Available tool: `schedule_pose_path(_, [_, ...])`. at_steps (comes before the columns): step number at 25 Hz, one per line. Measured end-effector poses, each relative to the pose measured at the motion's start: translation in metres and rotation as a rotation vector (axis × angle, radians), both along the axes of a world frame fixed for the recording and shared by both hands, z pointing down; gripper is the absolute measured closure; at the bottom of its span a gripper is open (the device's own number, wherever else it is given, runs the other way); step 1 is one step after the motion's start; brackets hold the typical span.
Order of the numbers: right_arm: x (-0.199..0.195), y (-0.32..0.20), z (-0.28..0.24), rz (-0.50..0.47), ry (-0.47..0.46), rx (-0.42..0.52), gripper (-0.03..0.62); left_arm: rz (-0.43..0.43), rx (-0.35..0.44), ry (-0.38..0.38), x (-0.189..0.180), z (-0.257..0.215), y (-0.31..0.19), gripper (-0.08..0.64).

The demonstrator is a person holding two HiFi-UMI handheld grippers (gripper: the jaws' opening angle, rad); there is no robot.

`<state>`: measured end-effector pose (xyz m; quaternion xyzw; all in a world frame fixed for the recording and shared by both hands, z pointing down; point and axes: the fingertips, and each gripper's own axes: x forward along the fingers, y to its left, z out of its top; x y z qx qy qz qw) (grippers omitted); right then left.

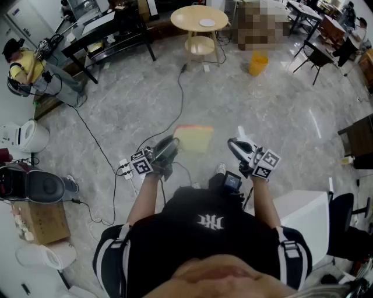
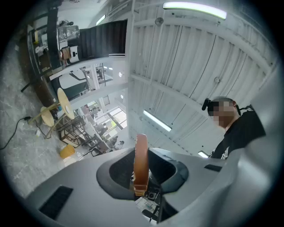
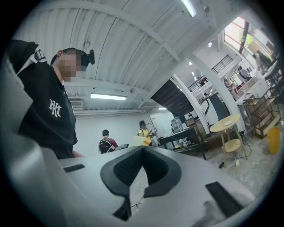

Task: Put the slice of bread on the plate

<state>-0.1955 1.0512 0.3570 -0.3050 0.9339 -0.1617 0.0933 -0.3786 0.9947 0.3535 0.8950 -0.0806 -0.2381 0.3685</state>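
A pale yellow slice of bread (image 1: 193, 138) with a brown crust hangs in the air in front of the person, over the marble floor. My left gripper (image 1: 169, 150) is shut on its left edge. In the left gripper view the bread (image 2: 141, 162) stands edge-on between the pads of that gripper (image 2: 142, 179). My right gripper (image 1: 238, 149) sits just right of the slice, apart from it, shut and empty. In the right gripper view its jaws (image 3: 143, 151) meet at the tips. A small white plate (image 1: 207, 22) lies on a round wooden table (image 1: 189, 17) far ahead.
A black cable (image 1: 181, 96) runs across the floor to a power strip (image 1: 124, 168). A yellow bin (image 1: 257, 63) stands right of the round table, a black bench (image 1: 111, 36) to its left. A seated person in yellow (image 1: 23, 68) is at far left. A white box (image 1: 306, 210) is near right.
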Motion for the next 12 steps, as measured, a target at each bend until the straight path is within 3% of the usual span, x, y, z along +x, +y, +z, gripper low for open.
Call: schedule_pose_path(12, [0.007, 0.006, 0.001, 0.015, -0.010, 0.023, 0.594, 0.055, 0.001, -0.003, 0.015, 0.006, 0.010, 0.457])
